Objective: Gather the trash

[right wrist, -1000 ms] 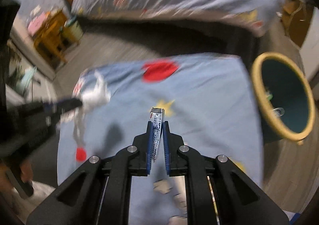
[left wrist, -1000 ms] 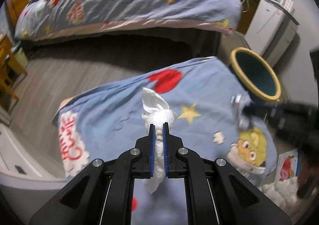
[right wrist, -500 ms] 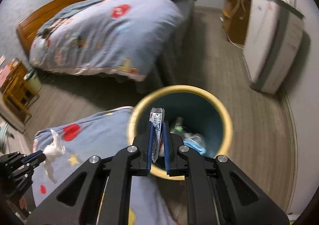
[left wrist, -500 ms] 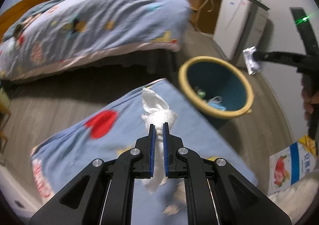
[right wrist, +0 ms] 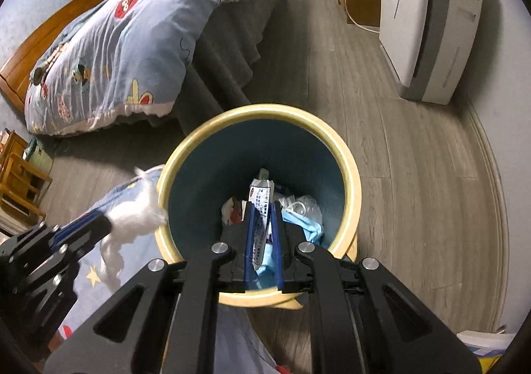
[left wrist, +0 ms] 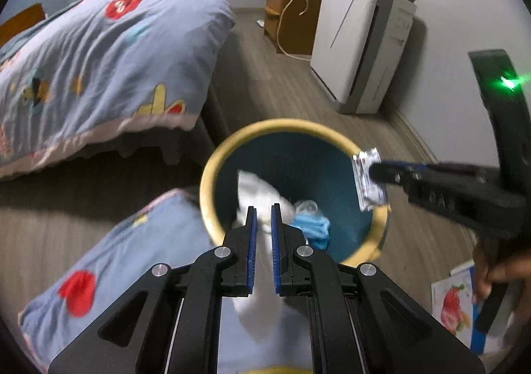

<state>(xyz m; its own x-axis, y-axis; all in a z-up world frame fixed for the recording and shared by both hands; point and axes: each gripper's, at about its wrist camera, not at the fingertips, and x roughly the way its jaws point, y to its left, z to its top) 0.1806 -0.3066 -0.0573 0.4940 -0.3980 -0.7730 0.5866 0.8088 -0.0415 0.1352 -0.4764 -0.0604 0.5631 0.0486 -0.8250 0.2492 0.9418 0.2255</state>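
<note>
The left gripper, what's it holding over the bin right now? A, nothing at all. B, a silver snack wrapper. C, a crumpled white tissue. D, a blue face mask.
C: the left gripper is shut on a crumpled white tissue above the yellow-rimmed bin; the silver wrapper is in the right gripper, and the blue mask lies inside the bin.

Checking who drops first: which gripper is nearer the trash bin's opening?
Right. The right gripper holds its wrapper over the trash bin opening; the left gripper, with its tissue, is at the rim's outer side.
</note>
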